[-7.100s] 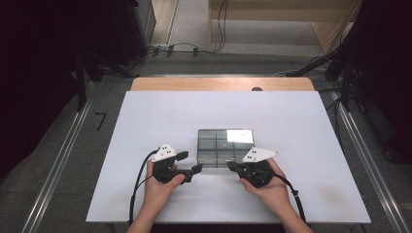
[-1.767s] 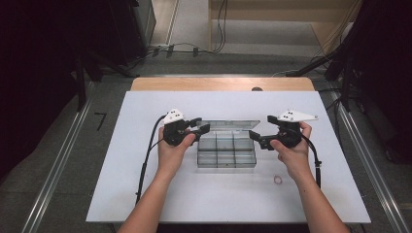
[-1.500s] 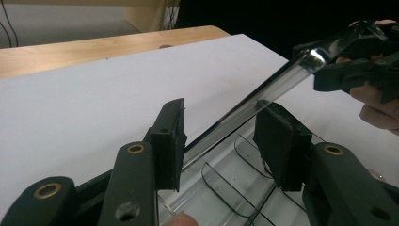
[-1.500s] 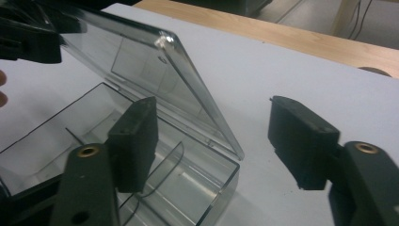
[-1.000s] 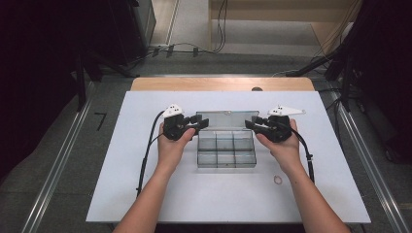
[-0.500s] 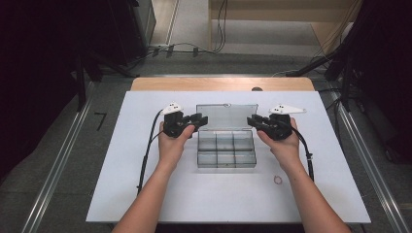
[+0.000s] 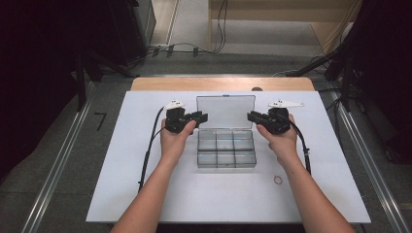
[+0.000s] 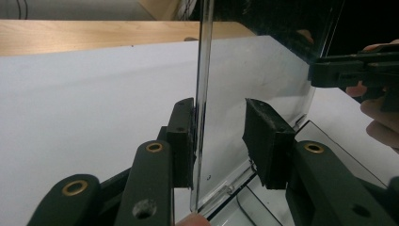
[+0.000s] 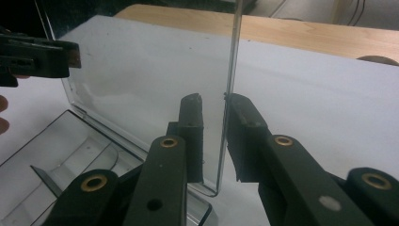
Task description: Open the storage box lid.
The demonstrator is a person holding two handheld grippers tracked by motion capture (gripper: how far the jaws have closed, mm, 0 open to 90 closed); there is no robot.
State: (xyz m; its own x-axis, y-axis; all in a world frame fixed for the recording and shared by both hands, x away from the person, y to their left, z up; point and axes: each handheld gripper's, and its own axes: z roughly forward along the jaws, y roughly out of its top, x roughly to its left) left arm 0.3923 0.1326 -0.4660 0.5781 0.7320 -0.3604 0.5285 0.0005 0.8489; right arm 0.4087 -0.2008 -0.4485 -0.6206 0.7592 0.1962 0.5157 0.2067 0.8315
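Note:
A clear plastic compartment box (image 7: 226, 148) lies on the white board, its lid (image 7: 225, 107) standing upright at the back. My left gripper (image 7: 203, 116) is at the lid's left edge and my right gripper (image 7: 250, 116) at its right edge. In the left gripper view the lid (image 8: 254, 66) stands between the jaws (image 8: 221, 108), against one pad and apart from the other. In the right gripper view the lid (image 9: 141, 70) sits between the jaws (image 9: 212, 101), with a gap on one side. Both pairs of jaws have just been closing on the lid.
A small ring (image 7: 278, 179) lies on the white board (image 7: 145, 194) near the right forearm. A wooden table edge (image 7: 218, 83) runs behind the board. Metal rails flank it on both sides. Cables trail from both grippers along the forearms.
The lid has swung up and back to stand more upright. Both hands stay at its side edges, slightly farther back than a second ago.

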